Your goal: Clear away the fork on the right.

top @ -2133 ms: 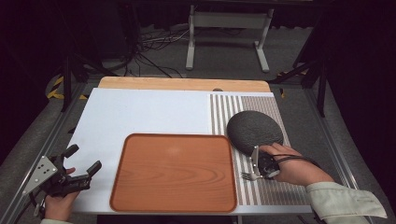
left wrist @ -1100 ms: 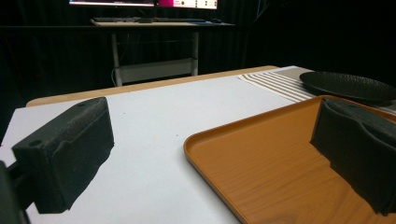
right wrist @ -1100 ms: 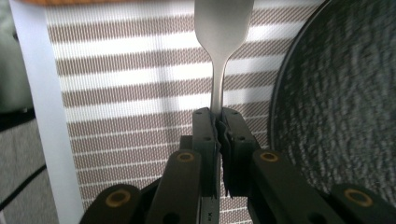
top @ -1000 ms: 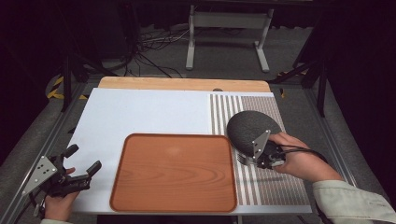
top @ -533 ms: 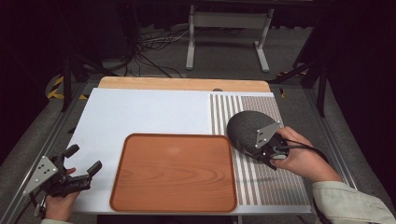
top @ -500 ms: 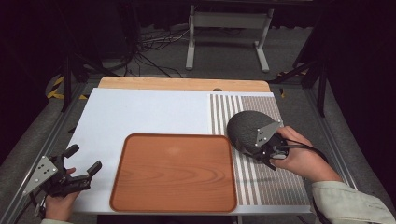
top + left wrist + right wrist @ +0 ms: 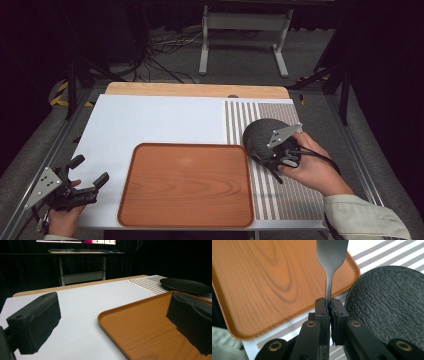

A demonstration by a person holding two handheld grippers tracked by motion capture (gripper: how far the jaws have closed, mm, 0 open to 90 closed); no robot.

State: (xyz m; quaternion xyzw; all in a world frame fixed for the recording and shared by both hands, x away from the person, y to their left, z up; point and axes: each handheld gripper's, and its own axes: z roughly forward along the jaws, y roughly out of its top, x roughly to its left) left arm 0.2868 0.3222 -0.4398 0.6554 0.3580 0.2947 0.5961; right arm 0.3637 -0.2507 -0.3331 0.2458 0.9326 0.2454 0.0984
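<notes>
My right gripper (image 7: 276,159) is shut on the handle of a metal utensil (image 7: 332,255), which sticks out past its tips (image 7: 329,302). It hovers at the near edge of a dark textured plate (image 7: 257,135) on the striped mat. In the right gripper view the plate (image 7: 392,305) lies to the right and the wooden tray (image 7: 262,277) to the left of the utensil. My left gripper (image 7: 90,172) rests open at the table's front left corner, with nothing between its pads (image 7: 37,320). The tray (image 7: 140,332) lies just beyond it.
The brown tray (image 7: 185,185) sits bare at the front middle of the white table top (image 7: 150,120). A striped mat (image 7: 295,195) covers the right side. A wooden strip (image 7: 195,90) runs along the far edge. A metal stand and cables are on the floor behind.
My right gripper has carried the utensil from the front of the striped mat up to the plate's near edge. The left gripper has stayed put.
</notes>
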